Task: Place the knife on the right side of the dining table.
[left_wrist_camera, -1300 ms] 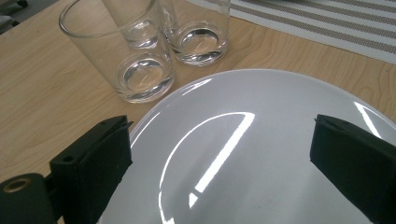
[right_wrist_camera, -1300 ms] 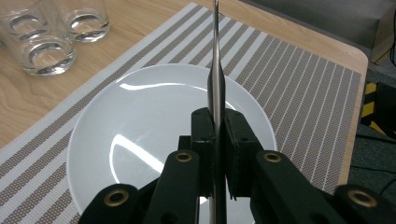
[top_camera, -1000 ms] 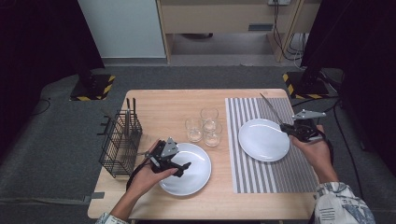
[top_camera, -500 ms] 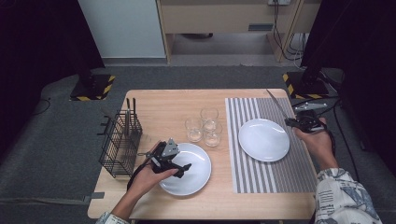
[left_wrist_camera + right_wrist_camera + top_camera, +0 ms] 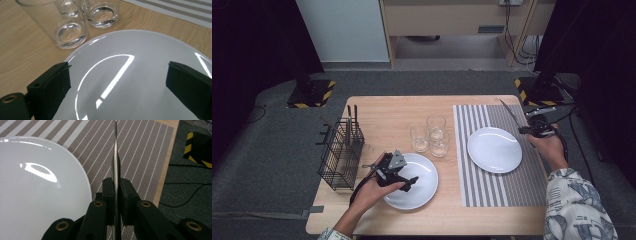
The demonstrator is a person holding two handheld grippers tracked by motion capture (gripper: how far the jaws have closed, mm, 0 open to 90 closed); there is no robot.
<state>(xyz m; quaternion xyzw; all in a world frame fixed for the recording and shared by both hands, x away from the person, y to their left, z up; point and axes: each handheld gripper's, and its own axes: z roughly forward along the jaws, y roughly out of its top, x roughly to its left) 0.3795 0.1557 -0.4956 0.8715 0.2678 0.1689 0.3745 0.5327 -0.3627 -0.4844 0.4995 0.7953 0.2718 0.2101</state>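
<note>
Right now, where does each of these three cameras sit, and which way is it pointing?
High view: sits above the person's side, looks forward and down on the table; both forearms, left gripper and right gripper show.
Left gripper view: rides the left gripper, looks along its open jaws over the near plate toward the glasses.
Right gripper view: rides the right gripper, looks along jaws shut on a knife, beside the far plate on the striped mat.
Shared: both plates also appear from above.

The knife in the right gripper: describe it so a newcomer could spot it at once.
Start at the striped placemat on the table's right half, then go to the white plate on it. Just beyond that plate's right rim, the right gripper clamps a thin silver knife, the one utensil held in the air.
</note>
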